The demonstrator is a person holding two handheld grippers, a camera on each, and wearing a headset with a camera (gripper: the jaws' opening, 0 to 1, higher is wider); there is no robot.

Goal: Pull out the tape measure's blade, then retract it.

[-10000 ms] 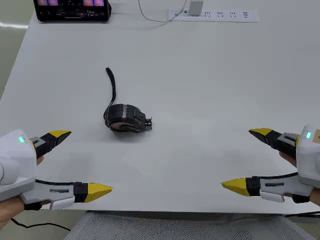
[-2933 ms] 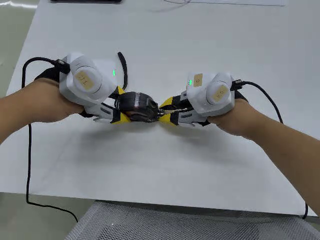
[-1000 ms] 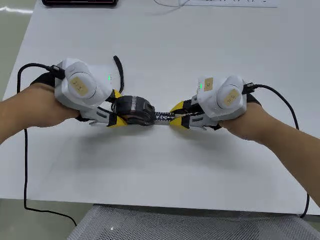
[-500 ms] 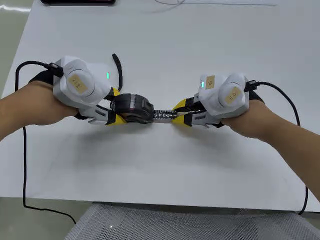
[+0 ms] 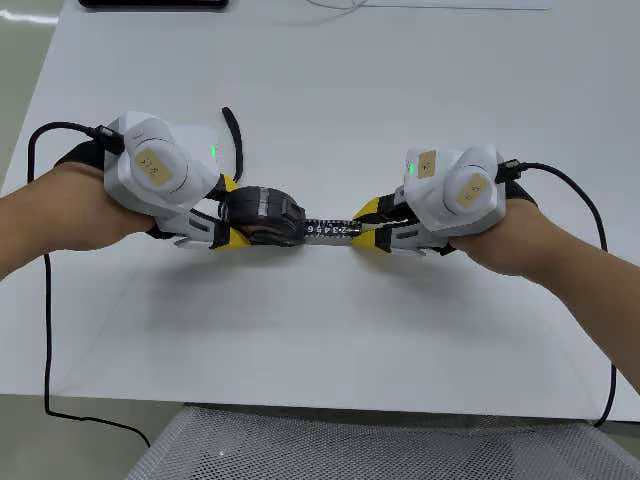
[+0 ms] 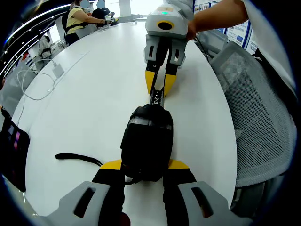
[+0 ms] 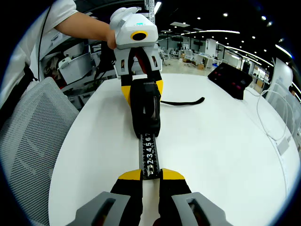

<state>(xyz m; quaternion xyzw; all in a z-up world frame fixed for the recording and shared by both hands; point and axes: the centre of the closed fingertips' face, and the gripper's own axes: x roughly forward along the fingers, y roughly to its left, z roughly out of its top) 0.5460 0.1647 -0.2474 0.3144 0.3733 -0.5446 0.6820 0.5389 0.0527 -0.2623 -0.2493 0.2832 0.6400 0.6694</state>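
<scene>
The black tape measure case [image 5: 264,215] lies on the white table [image 5: 330,330], and my left gripper [image 5: 226,213] is shut on it from the left. In the left gripper view the case [image 6: 146,141] sits between my yellow-tipped jaws [image 6: 143,165]. A short length of black blade [image 5: 330,230] with white numerals runs right from the case. My right gripper [image 5: 368,226] is shut on the blade's end. The right gripper view shows the blade [image 7: 149,153] reaching from my gripper [image 7: 150,175] to the case [image 7: 145,106]. The case's black wrist strap [image 5: 236,140] trails away behind it.
Black cables [image 5: 45,300] trail from both grippers across the table and over its near edge. A mesh chair seat [image 5: 350,445] sits below the table's front edge. A dark device [image 5: 150,4] lies at the far edge of the table.
My right gripper has drawn to the right with the blade's end, so more numbered blade shows between the case and the gripper. The left gripper and case have held still.
</scene>
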